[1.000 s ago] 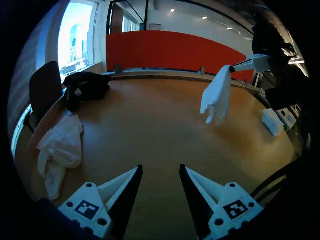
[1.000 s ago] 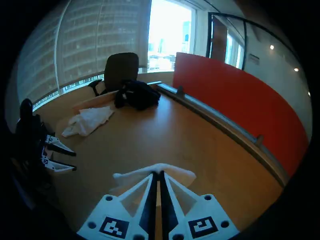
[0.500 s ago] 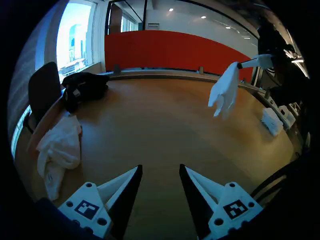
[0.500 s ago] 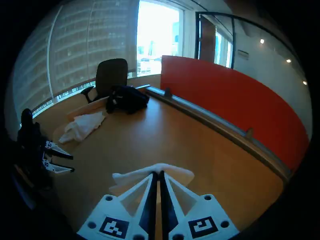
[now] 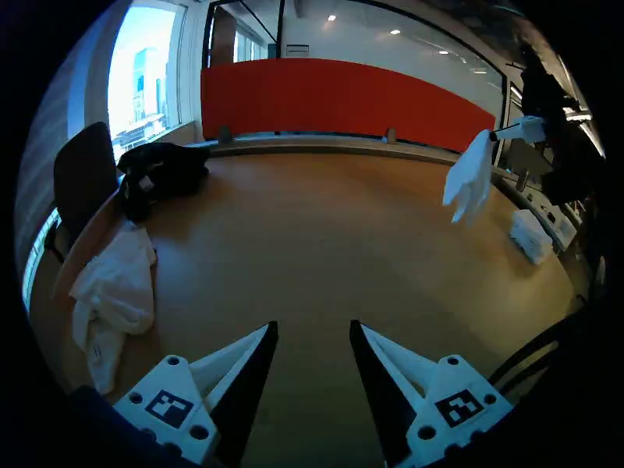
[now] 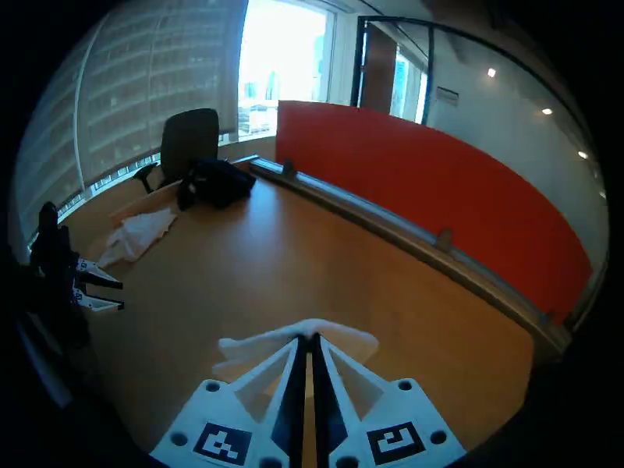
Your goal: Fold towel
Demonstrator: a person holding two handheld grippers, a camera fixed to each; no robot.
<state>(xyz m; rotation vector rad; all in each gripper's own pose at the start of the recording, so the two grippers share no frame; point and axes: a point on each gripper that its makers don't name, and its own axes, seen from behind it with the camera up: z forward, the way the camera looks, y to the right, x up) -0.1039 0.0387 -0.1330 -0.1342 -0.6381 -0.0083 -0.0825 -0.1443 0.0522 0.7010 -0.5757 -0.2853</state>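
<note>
In the right gripper view my right gripper (image 6: 310,341) is shut on a white towel (image 6: 257,343), which bunches just past the fingertips. The left gripper view shows that same towel (image 5: 469,178) hanging limp in the air at the far right, pinched by the right gripper (image 5: 496,138) above the wooden table (image 5: 312,234). My left gripper (image 5: 312,331) is open low over the table's near edge, nothing between its fingers. It also appears far left in the right gripper view, left gripper (image 6: 117,295), held by a dark-sleeved hand.
A crumpled white cloth pile (image 5: 113,292) lies at the table's left edge, a black bag (image 5: 160,168) behind it and a dark office chair (image 5: 78,179) beside. A folded white stack (image 5: 533,235) rests at the right edge. A red partition (image 5: 343,101) backs the table.
The right gripper has carried the hanging towel further to the right and away from the left gripper. The left gripper has stayed put and open.
</note>
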